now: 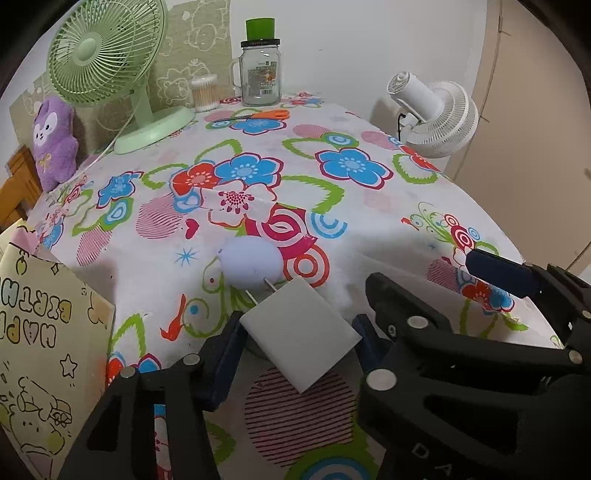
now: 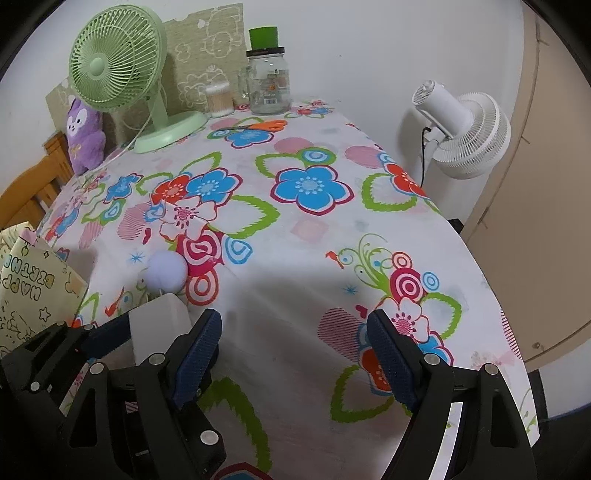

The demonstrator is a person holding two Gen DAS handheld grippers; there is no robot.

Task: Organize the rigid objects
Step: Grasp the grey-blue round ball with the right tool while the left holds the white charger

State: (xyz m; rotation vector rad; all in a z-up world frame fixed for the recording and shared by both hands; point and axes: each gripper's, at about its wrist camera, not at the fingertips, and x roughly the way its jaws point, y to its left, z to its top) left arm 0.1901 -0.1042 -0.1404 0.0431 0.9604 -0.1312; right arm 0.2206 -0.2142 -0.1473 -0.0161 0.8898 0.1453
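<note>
A: Item one?
B: White charger block (image 1: 301,334), prongs forward, clamped between your left gripper (image 1: 299,343) pads above the floral tablecloth (image 1: 369,229); its lower end is hidden by the fingers.
A: Next?
B: Pale lilac ball (image 1: 251,264) just beyond the prongs; contact unclear.
A: Your other hand?
B: Right gripper (image 2: 293,354) spread wide, holding nothing.
A: Periphery?
B: Birthday bag (image 1: 44,343), cut off at the left edge. Orange scissors (image 1: 258,115) at the far end.

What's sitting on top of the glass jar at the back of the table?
A green cylinder stands on the glass jar, on its black lid. Whether it is a cup or solid cannot be told.
</note>
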